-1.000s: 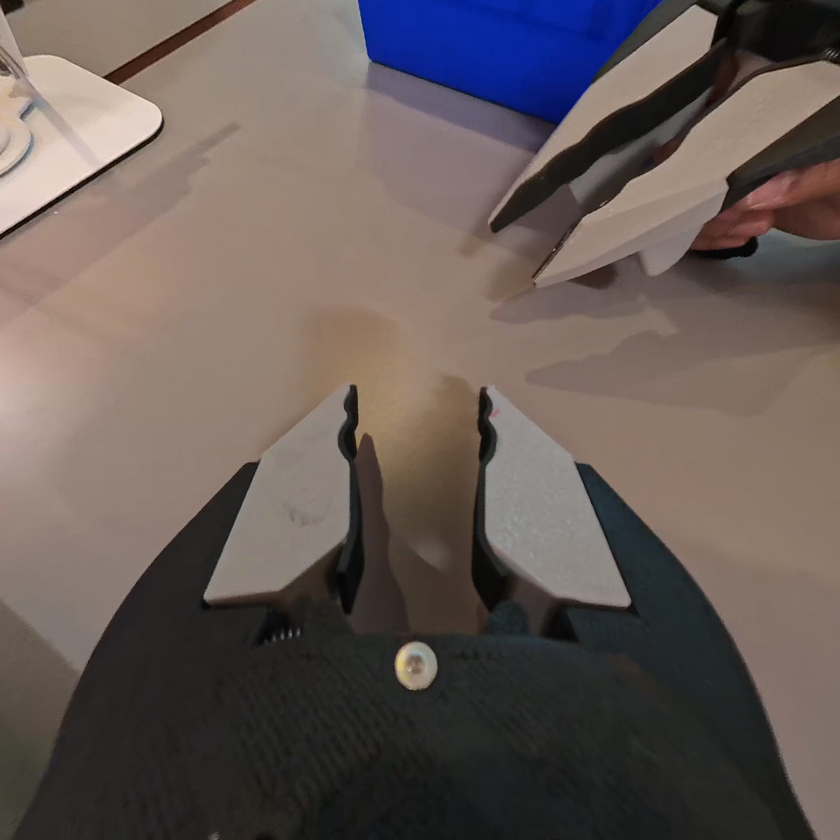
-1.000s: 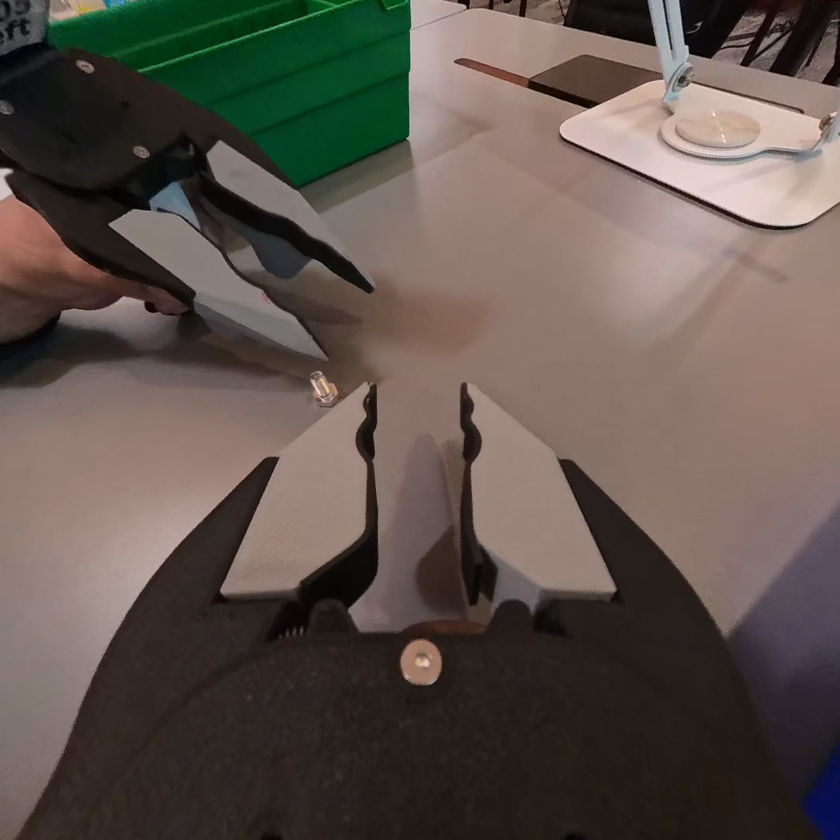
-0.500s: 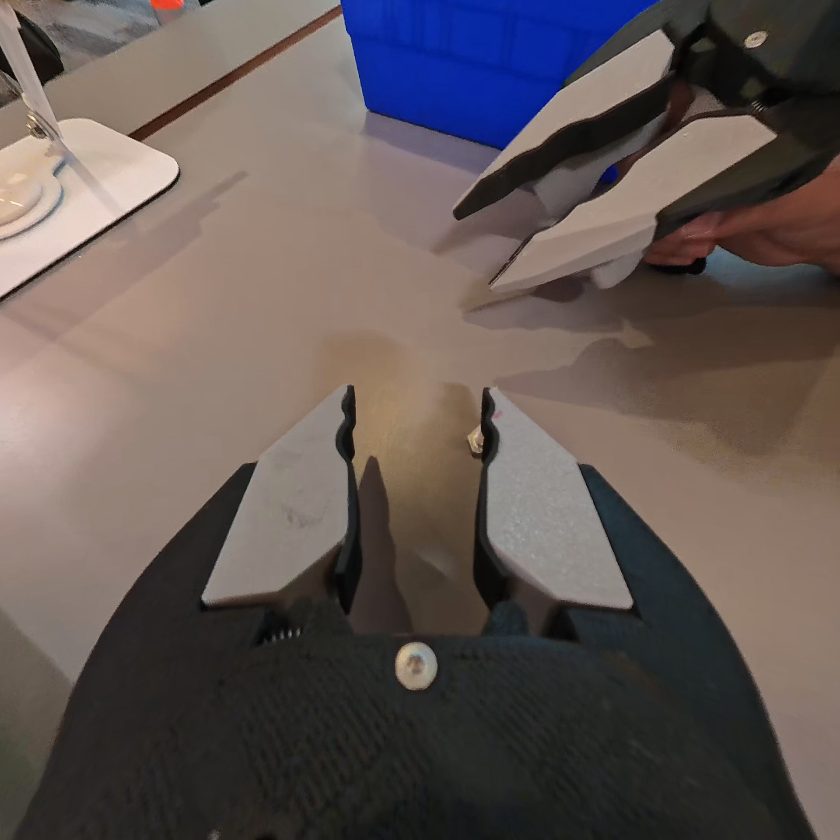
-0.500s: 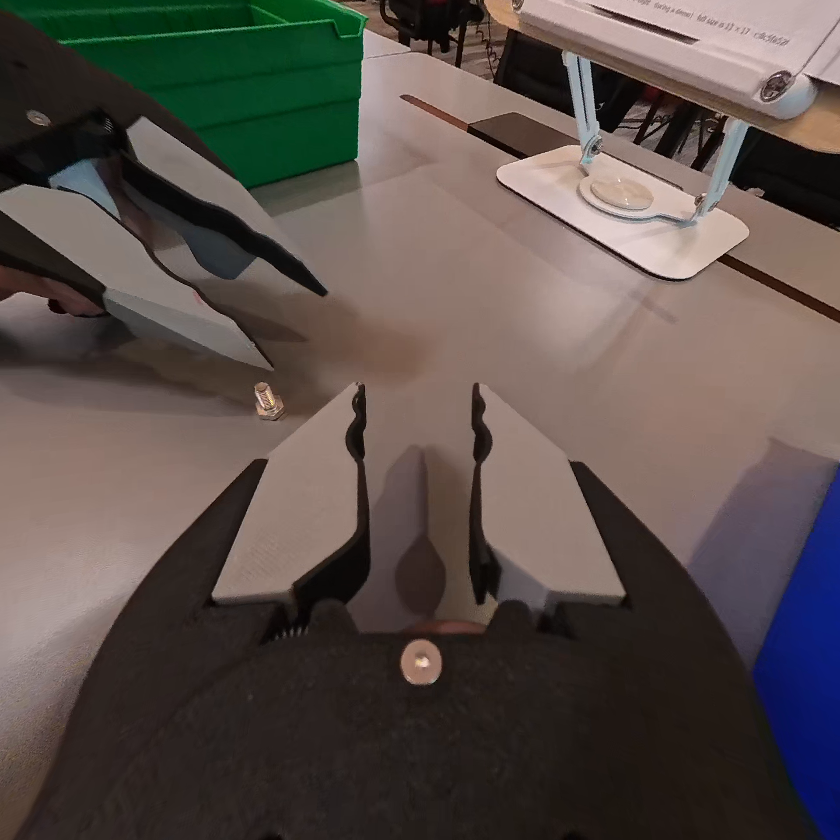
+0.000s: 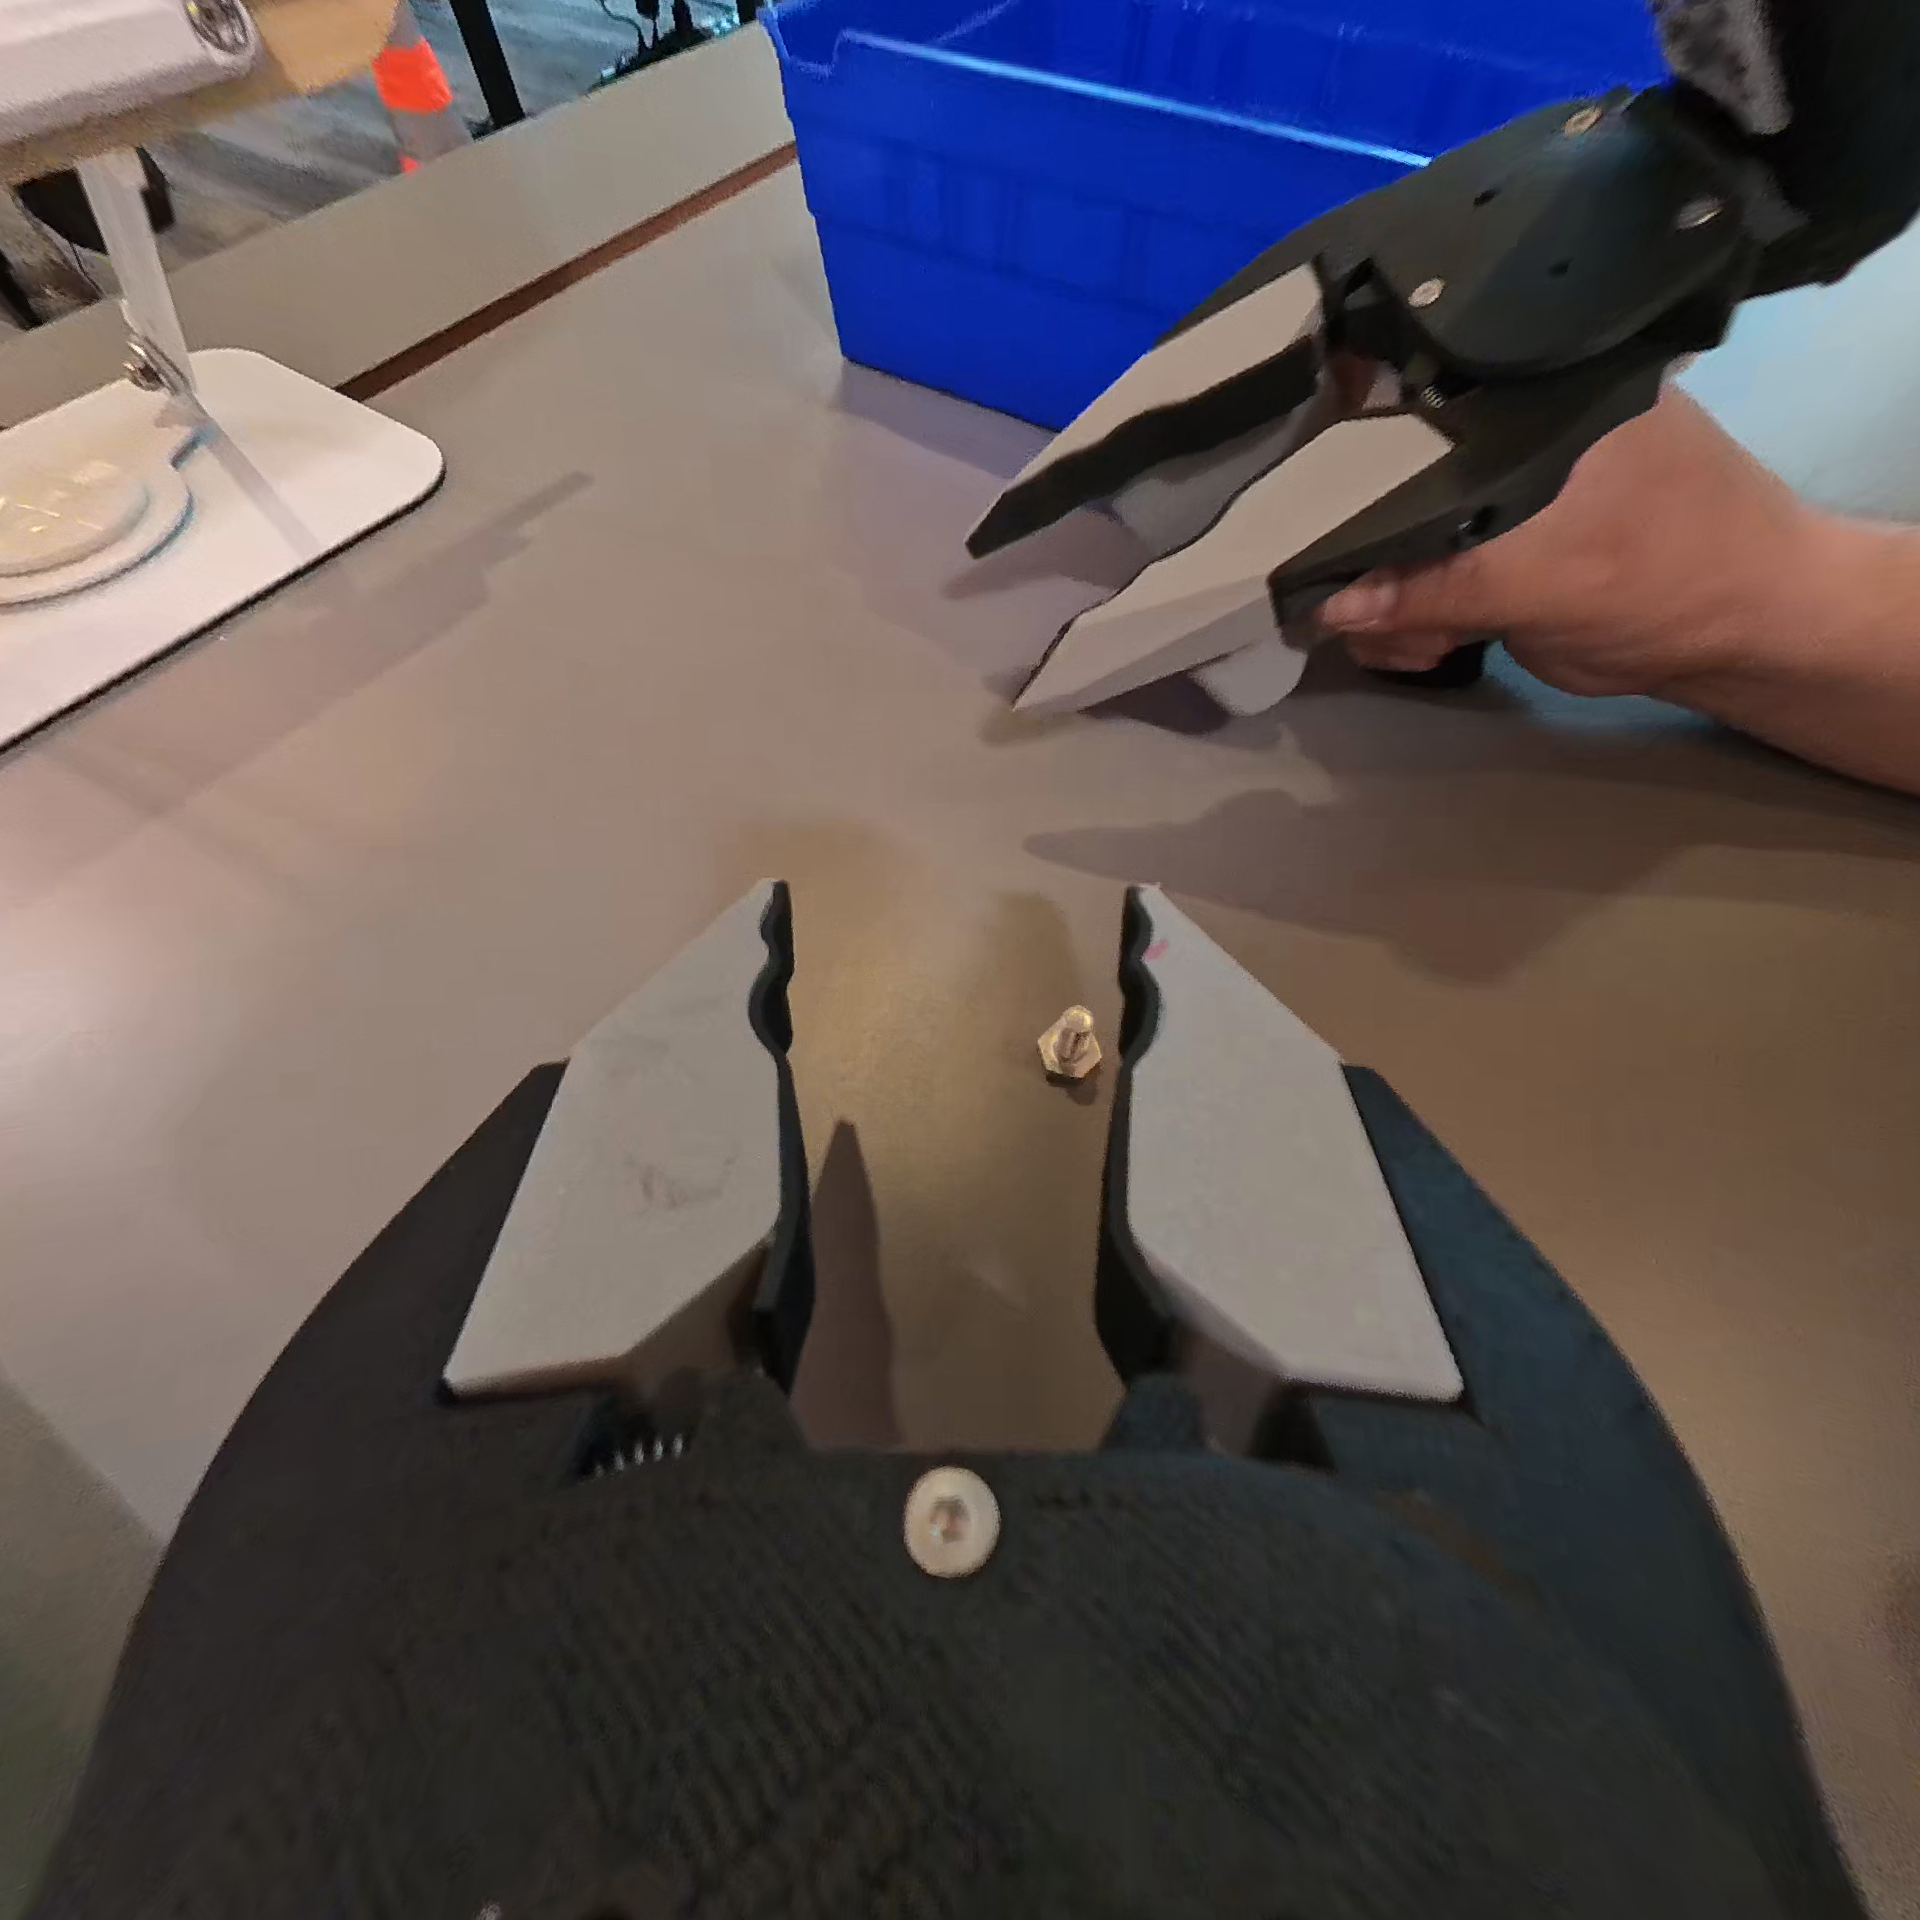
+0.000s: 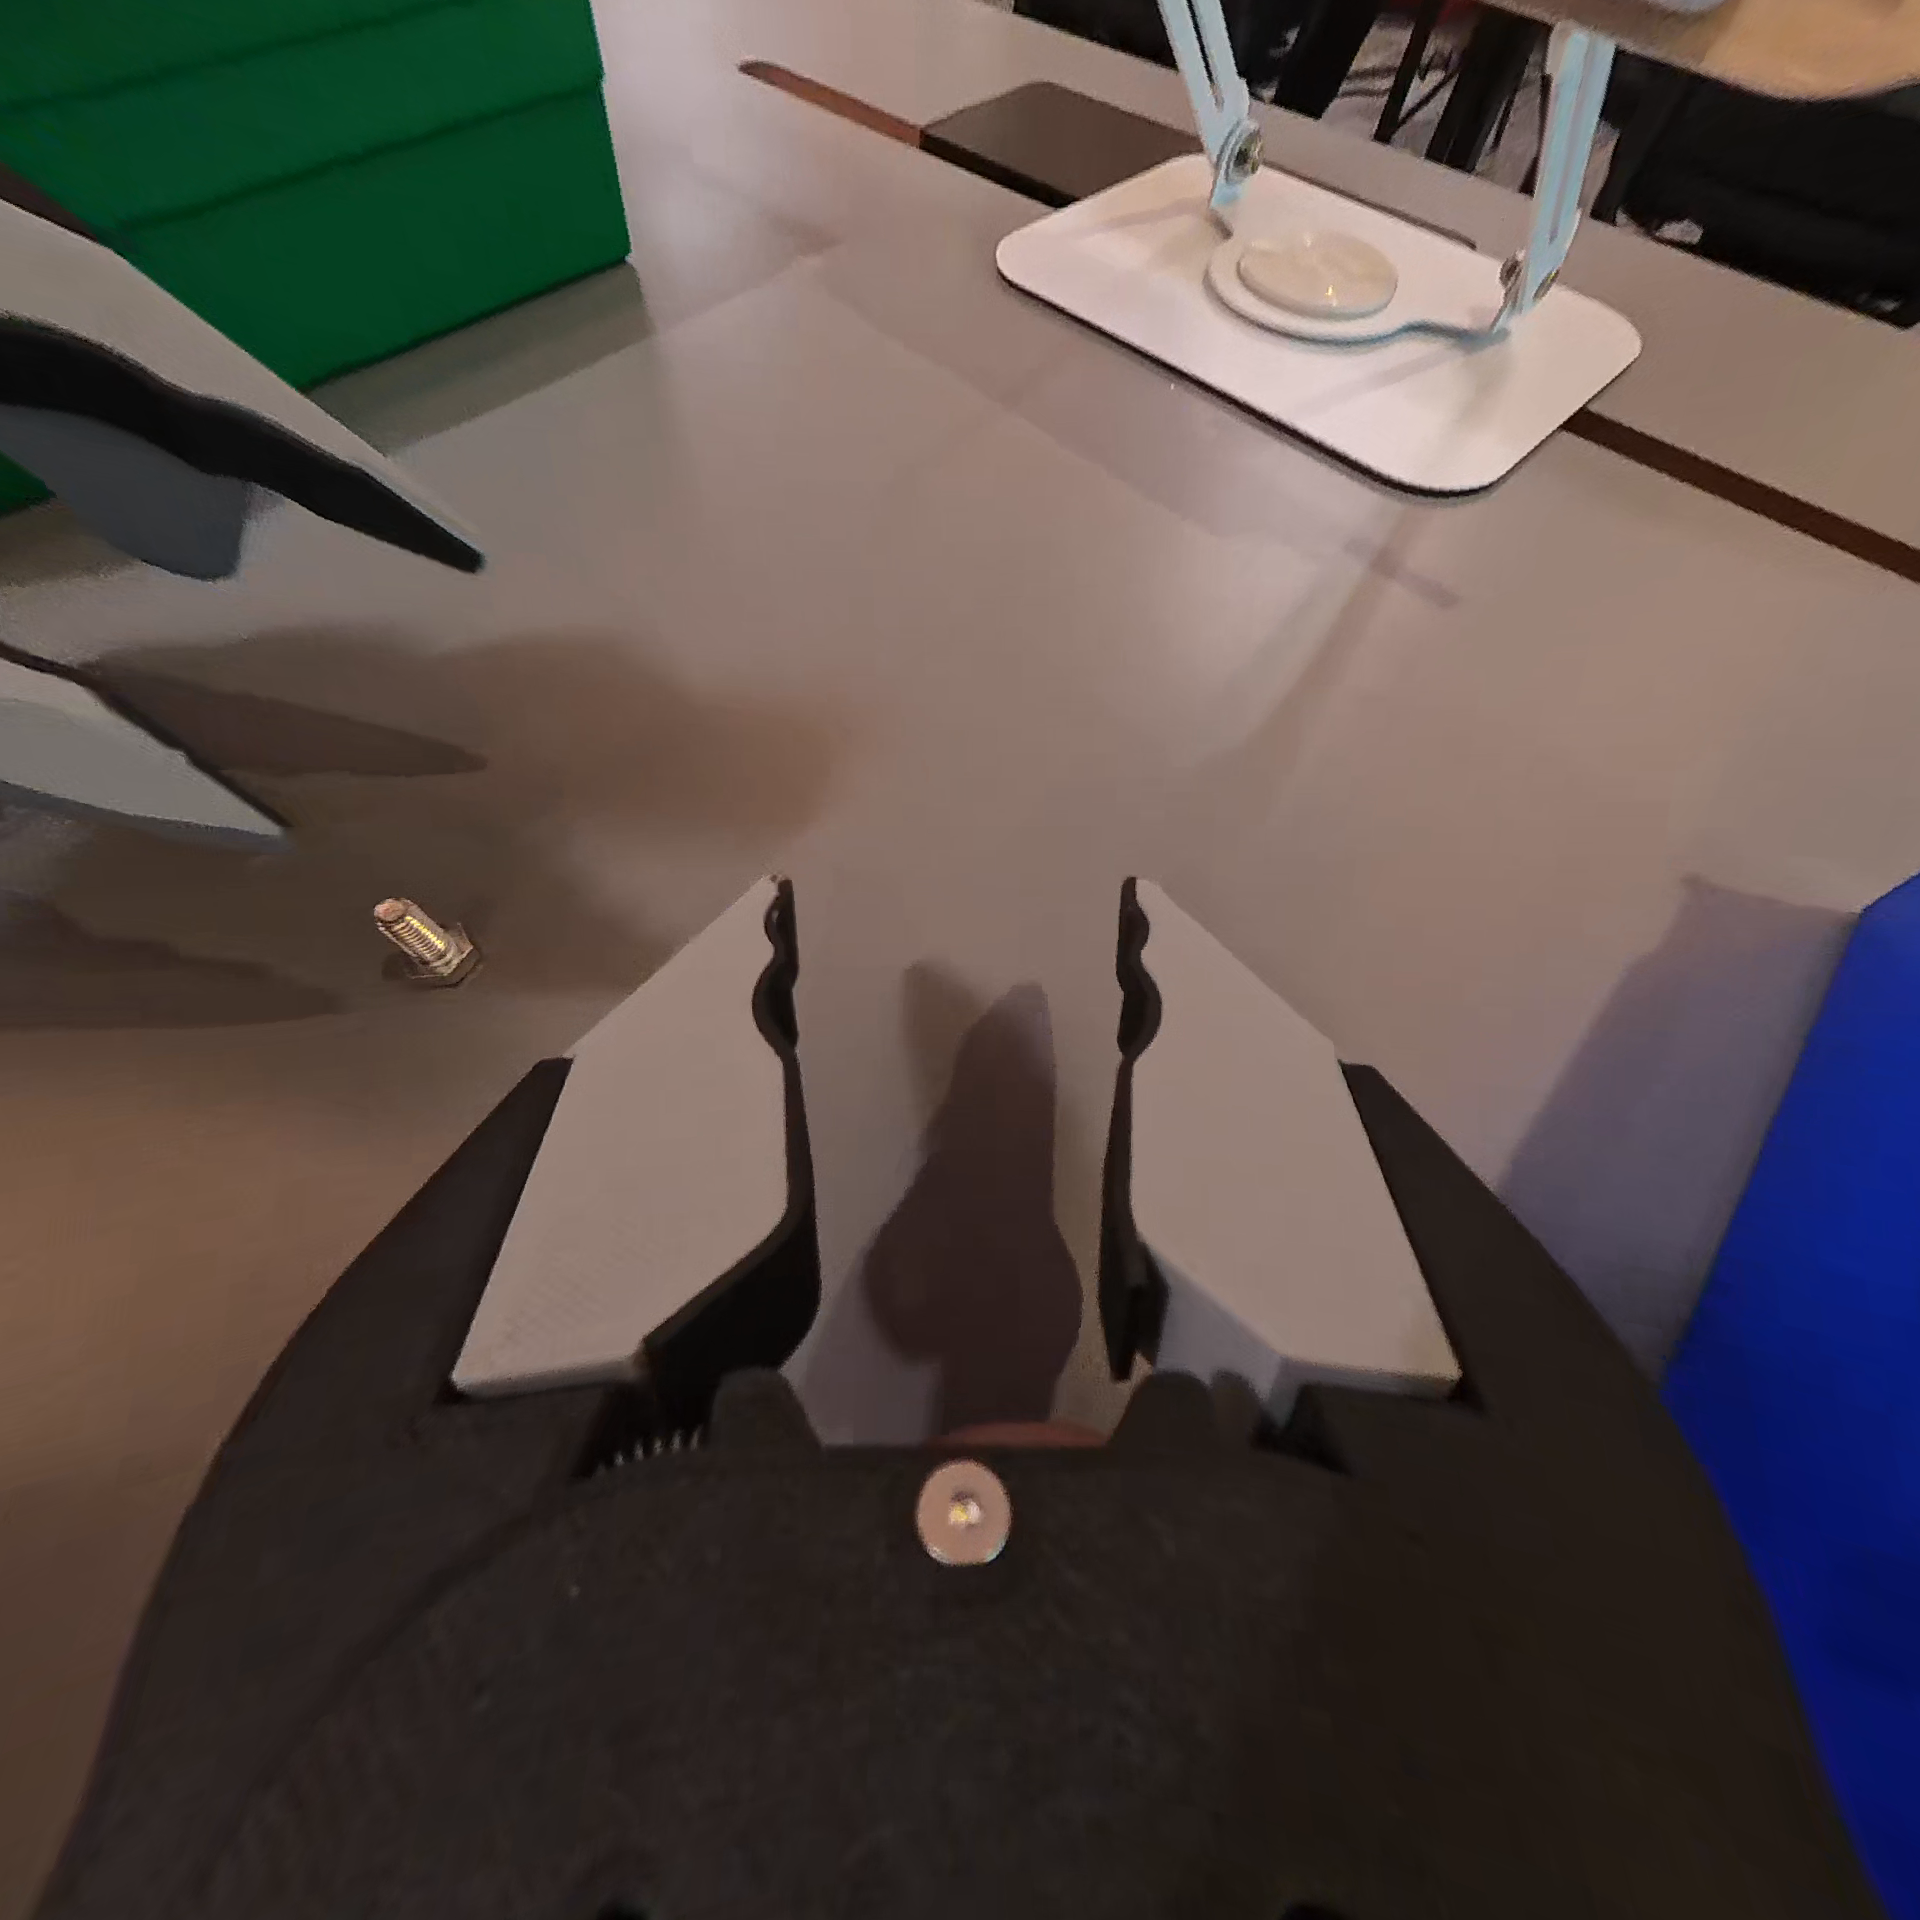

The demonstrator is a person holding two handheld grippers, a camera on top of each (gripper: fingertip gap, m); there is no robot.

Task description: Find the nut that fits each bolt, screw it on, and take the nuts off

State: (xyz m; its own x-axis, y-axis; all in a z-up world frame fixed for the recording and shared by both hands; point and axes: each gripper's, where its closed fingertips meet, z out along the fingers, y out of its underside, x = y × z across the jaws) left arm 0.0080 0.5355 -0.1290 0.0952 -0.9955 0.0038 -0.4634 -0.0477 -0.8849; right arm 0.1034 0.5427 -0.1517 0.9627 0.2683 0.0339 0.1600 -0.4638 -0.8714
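Left tongs (image 5: 954, 899) gape around upright bolt (image 5: 1070, 1044).

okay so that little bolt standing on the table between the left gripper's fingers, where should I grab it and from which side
Grip the bolt by its threaded shank, probably from above. It stands on its hex head, thread up, so the shank is the only part clear of the table. It already sits between the open left gripper fingers, close to the right-hand finger, so centre the gripper first, then close.
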